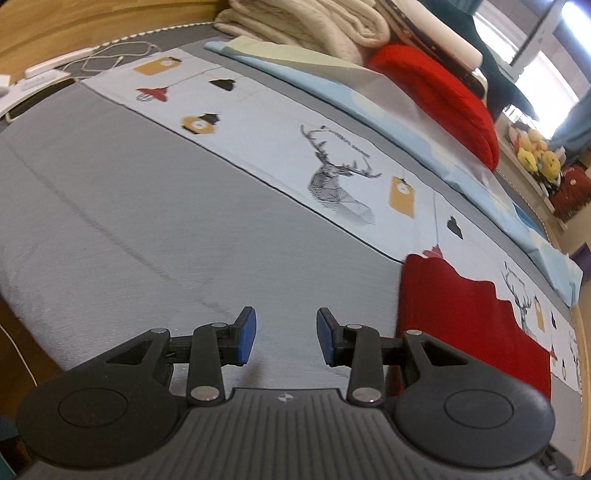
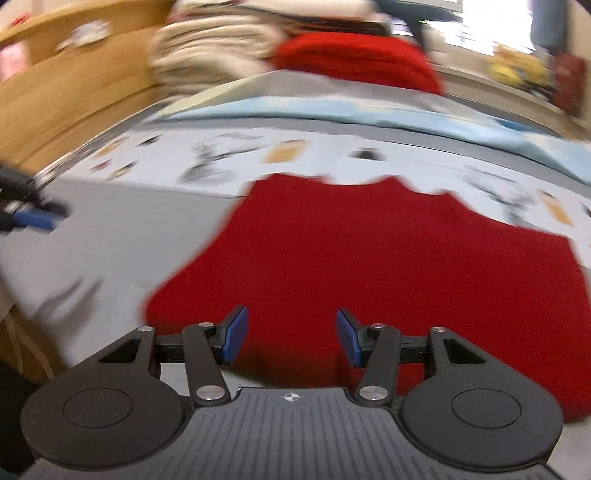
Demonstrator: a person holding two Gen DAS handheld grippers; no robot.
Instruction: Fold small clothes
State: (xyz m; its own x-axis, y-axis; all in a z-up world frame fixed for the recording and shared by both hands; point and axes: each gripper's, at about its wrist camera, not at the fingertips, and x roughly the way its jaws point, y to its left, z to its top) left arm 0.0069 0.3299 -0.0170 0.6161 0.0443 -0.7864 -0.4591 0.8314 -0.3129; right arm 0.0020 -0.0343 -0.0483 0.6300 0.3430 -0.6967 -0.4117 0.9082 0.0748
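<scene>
A small red garment (image 2: 369,266) lies flat on the grey bed sheet (image 1: 147,221), its far edge over a printed white cloth (image 1: 332,158). In the left wrist view the garment (image 1: 469,325) lies at the lower right. My left gripper (image 1: 285,338) is open and empty over bare grey sheet, just left of the garment's edge. My right gripper (image 2: 291,341) is open and empty, low over the garment's near edge. The left gripper's blue tip (image 2: 33,218) shows at the far left of the blurred right wrist view.
A light blue folded sheet (image 1: 406,122), a red cushion (image 1: 443,92) and cream blankets (image 1: 314,26) lie beyond the printed cloth. A wooden headboard (image 1: 74,22) runs along the back left, with a white cable (image 1: 110,55) and devices. Plush toys (image 1: 535,151) sit at the right.
</scene>
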